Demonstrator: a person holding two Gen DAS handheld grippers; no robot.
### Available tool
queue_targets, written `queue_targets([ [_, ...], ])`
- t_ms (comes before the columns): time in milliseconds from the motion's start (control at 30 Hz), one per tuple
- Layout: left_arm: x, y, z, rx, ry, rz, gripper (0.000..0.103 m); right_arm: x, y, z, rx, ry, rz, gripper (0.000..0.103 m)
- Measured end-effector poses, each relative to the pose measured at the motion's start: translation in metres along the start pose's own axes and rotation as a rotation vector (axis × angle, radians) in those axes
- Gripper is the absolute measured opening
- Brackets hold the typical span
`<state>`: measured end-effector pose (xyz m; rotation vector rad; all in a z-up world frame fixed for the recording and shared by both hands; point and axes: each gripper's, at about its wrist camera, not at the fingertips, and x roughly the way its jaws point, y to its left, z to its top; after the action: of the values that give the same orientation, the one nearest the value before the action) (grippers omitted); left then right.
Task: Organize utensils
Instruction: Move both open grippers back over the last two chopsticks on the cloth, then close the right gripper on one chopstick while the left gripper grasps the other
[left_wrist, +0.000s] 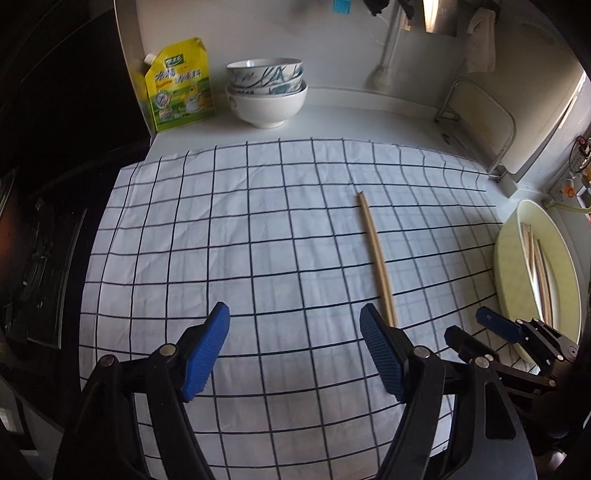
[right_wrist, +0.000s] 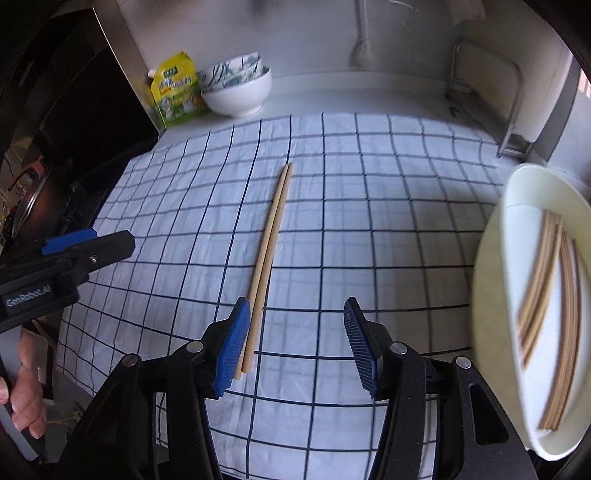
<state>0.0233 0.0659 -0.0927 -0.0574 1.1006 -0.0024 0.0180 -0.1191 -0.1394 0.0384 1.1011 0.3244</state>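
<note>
Right gripper (right_wrist: 293, 341) hangs low over the checked cloth (right_wrist: 369, 221) with its jaws spread wide and nothing between them. To lift the chopsticks (right_wrist: 269, 254) cleanly, it should probably shift left until both sticks sit between the pads, then close on them together (they lie side by side, so one could roll free). Their near ends lie just beside the left pad. More chopsticks rest in the pale tray (right_wrist: 491, 266) to the right. Left gripper (left_wrist: 295, 350) hovers with jaws apart too, empty.
</note>
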Motion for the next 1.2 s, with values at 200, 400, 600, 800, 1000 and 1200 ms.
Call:
queue_targets([
  [200,0.015,0.009,-0.007,-0.024,0.031,0.004,0.072,0.028,0.009,-0.008,-0.019,0.034,-0.021,0.051],
  [400,0.021,0.013,-0.009,-0.029,0.036,0.001,0.072,0.042,0.014,-0.014,-0.033,0.038,-0.055,0.051],
  [600,0.023,0.013,-0.014,-0.024,0.045,0.002,0.072,0.046,0.016,-0.022,-0.044,0.028,-0.074,0.051],
  [800,0.022,0.012,-0.018,-0.018,0.046,-0.002,0.072,0.049,0.026,-0.024,-0.090,0.023,-0.095,0.048],
  [1000,0.021,0.010,-0.020,-0.011,0.045,-0.005,0.072,0.051,0.030,-0.025,-0.119,0.017,-0.102,0.032],
  [1200,0.025,0.004,-0.021,-0.001,0.051,-0.013,0.072,0.051,0.027,-0.024,-0.118,0.017,-0.077,0.007],
])
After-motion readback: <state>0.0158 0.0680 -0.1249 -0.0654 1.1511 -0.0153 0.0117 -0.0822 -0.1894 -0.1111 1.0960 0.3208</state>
